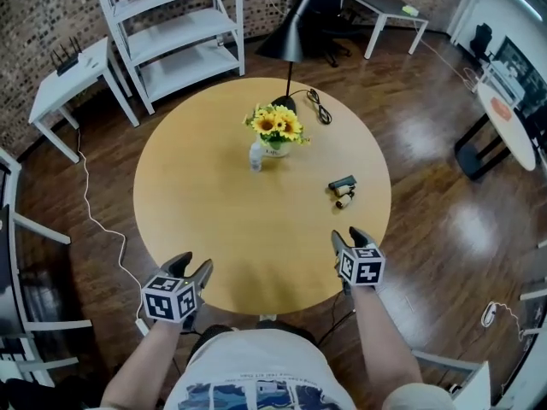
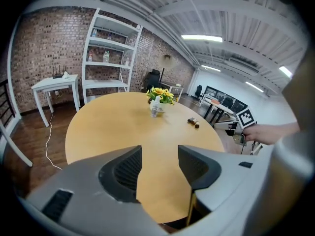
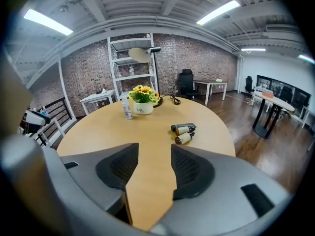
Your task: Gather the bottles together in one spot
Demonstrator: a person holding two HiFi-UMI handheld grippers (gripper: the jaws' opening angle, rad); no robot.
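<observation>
A small clear bottle [image 1: 255,156] stands upright just left of the sunflower pot [image 1: 275,137] on the round wooden table [image 1: 214,220]. Toward the table's right side a dark tube [image 1: 343,183] and small brown bottles [image 1: 344,199] lie on their sides close together. In the right gripper view they are the tube [image 3: 183,127] and a brown bottle [image 3: 183,138] ahead of the jaws. My left gripper [image 1: 193,265] hovers at the near left edge of the table, open and empty. At the near right edge my right gripper [image 1: 349,236] is also open, with nothing between its fingers.
A black desk lamp [image 1: 287,43] and its cable [image 1: 318,106] sit behind the flowers. Off the table are a white shelf unit [image 1: 179,32], a white side table [image 1: 73,79], a chair frame [image 1: 17,229] at the left and a round table [image 1: 504,122] at the right.
</observation>
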